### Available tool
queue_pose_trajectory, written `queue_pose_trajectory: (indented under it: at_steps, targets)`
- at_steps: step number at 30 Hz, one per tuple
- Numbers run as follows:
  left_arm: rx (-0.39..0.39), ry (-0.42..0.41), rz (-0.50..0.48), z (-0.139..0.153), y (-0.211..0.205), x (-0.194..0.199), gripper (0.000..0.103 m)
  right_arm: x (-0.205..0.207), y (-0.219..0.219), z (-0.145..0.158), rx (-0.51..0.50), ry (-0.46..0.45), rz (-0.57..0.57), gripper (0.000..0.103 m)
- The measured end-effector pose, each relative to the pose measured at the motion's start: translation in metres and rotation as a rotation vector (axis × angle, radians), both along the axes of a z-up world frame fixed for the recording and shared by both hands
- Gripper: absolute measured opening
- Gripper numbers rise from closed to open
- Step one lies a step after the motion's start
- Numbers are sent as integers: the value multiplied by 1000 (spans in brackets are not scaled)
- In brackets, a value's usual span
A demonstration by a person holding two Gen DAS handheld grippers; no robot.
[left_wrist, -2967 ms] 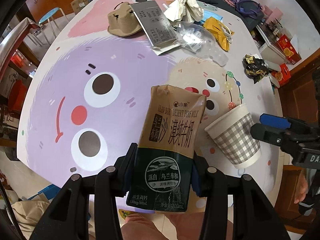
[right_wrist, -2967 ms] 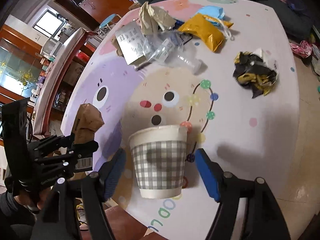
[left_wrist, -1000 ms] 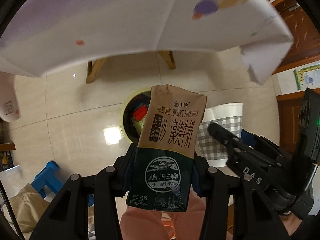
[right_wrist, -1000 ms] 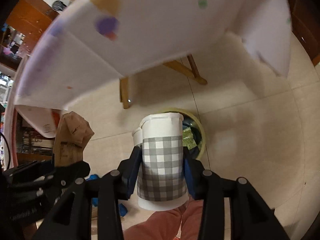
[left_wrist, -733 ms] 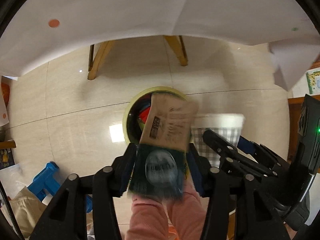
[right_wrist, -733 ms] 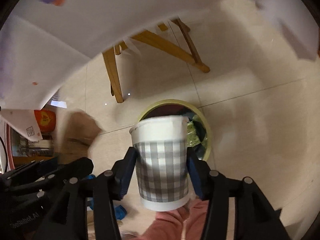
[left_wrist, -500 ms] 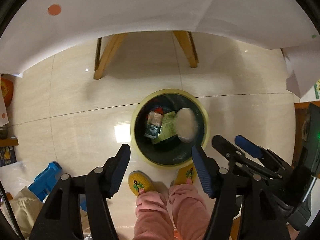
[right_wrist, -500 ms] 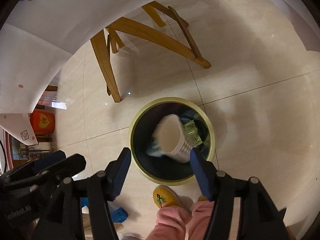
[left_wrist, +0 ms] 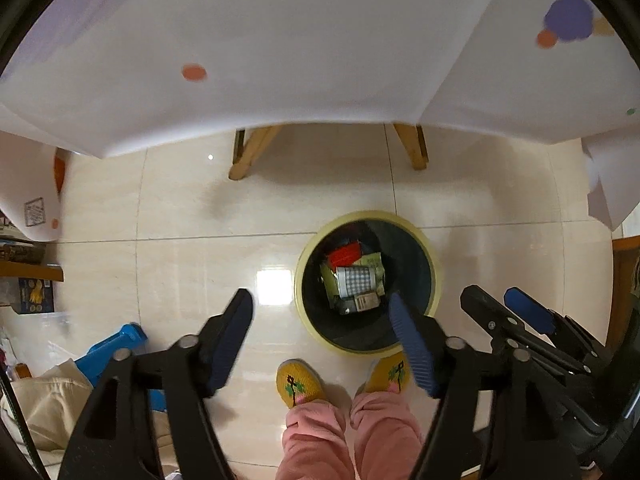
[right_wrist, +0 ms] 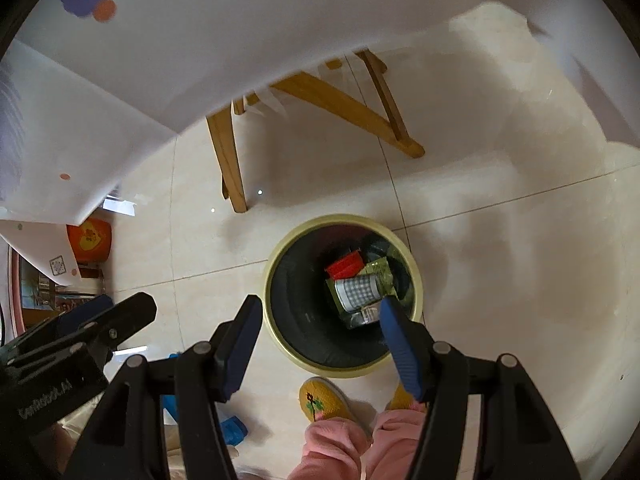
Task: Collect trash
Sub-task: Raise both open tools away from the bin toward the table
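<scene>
A round bin (left_wrist: 304, 268) (right_wrist: 276, 276) with a yellow rim and black liner stands on the tiled floor below both grippers. Inside lie the grey checked paper cup (left_wrist: 355, 281) (right_wrist: 356, 291) on its side, the milk carton (left_wrist: 364, 302) beside it, a red piece and a green wrapper. My left gripper (left_wrist: 322, 312) points straight down, its jaws still opening with nothing between them. My right gripper (right_wrist: 320, 316) hangs above the bin, open and empty. Each gripper shows at the edge of the other's view.
The white tablecloth (left_wrist: 280, 60) hangs overhead, with wooden table legs (right_wrist: 230, 160) behind the bin. A person's yellow slippers (left_wrist: 298, 384) and pink trouser legs stand right by the bin. A blue stool (left_wrist: 124, 344) and beige cloth sit to the left.
Both grippers let go: the carton and the checked cup dropped into the bin and now lie still. The jaws spread wider and both hands sank toward the floor.
</scene>
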State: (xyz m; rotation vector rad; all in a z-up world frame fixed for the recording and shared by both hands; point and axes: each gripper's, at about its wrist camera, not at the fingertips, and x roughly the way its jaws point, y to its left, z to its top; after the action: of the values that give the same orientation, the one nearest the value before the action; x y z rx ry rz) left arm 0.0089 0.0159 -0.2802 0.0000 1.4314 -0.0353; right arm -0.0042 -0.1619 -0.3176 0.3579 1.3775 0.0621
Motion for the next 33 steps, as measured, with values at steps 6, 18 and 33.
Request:
queue_pose_trajectory:
  at_steps: [6,18,33]
  targets:
    - [-6,-43,-8,38,3,-3,79,3,0,39,-3,-44,-3,61]
    - [-55,-148,-90,162,13,-25,82,-22,8,162,-1,-147,1,61]
    - [-88,-417,-131,321,50,-21,83,-35,35,326,-98,-455,58,61]
